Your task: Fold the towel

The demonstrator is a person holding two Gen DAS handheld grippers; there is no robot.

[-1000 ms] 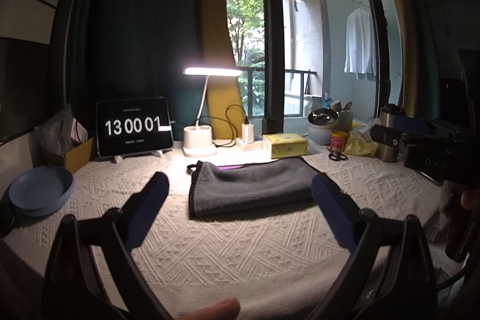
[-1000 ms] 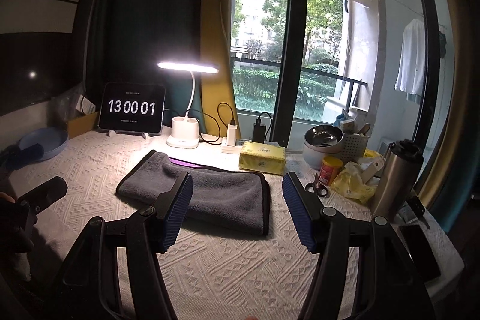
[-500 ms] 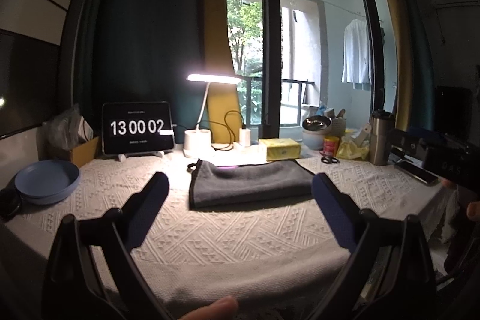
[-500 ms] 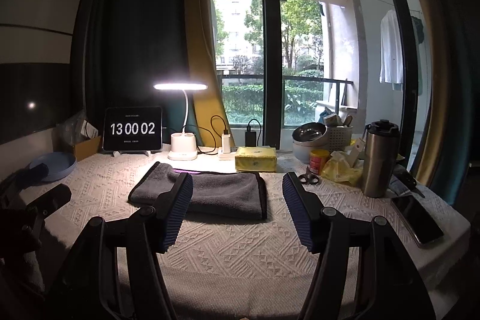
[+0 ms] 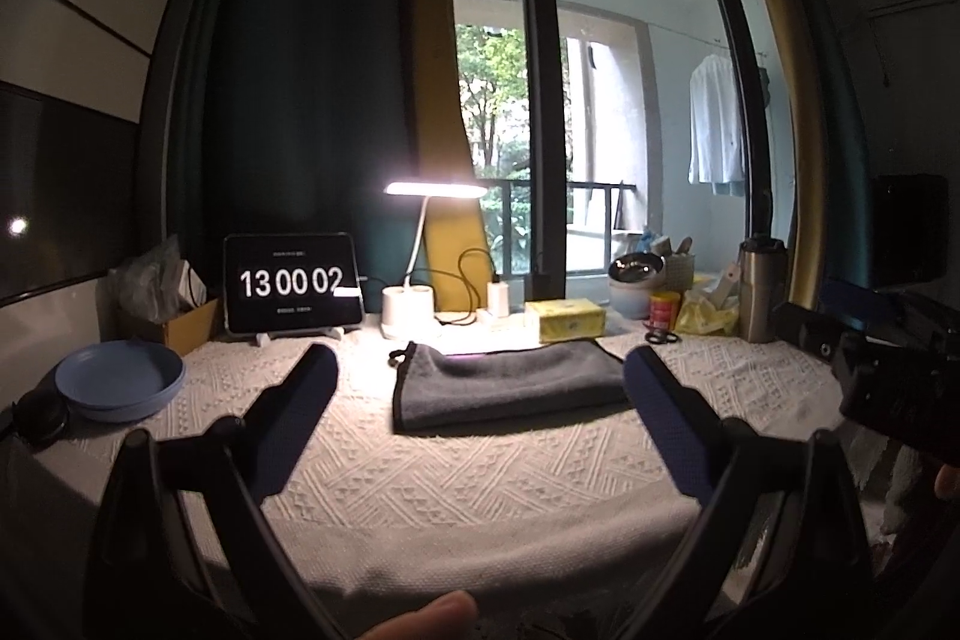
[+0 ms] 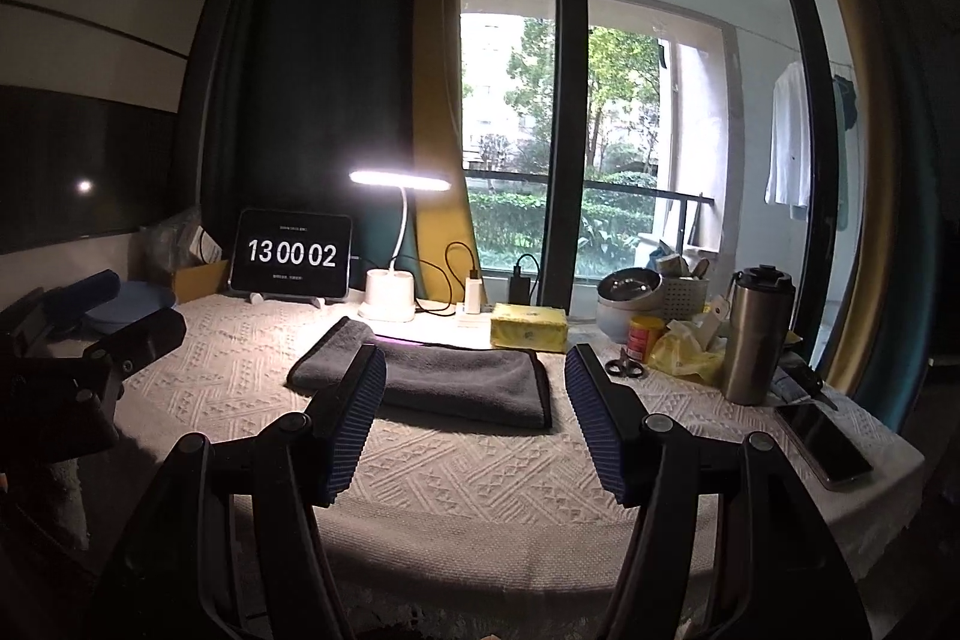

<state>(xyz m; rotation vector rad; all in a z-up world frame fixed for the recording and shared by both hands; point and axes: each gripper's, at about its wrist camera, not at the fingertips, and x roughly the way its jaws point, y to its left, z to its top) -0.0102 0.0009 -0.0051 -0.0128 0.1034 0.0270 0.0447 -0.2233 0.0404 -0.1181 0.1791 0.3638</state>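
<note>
A grey towel (image 5: 510,385) lies folded into a flat rectangle on the white textured tablecloth (image 5: 480,472), under the lit desk lamp. It also shows in the right wrist view (image 6: 444,382). My left gripper (image 5: 480,376) is open and empty, held back near the table's front edge, well short of the towel. My right gripper (image 6: 474,370) is open and empty too, at the front edge, apart from the towel. Each gripper shows at the side of the other's view.
Behind the towel stand a clock tablet (image 5: 293,283), a white lamp (image 5: 408,310) with cables and a yellow tissue box (image 5: 567,319). A blue plate (image 5: 120,379) sits left. A steel tumbler (image 6: 757,334), scissors (image 6: 624,369), bowls and a phone (image 6: 822,436) sit right.
Both grippers have pulled back and up from the table, so the towel looks smaller and the front edge of the table has come into view. The towel has not moved.
</note>
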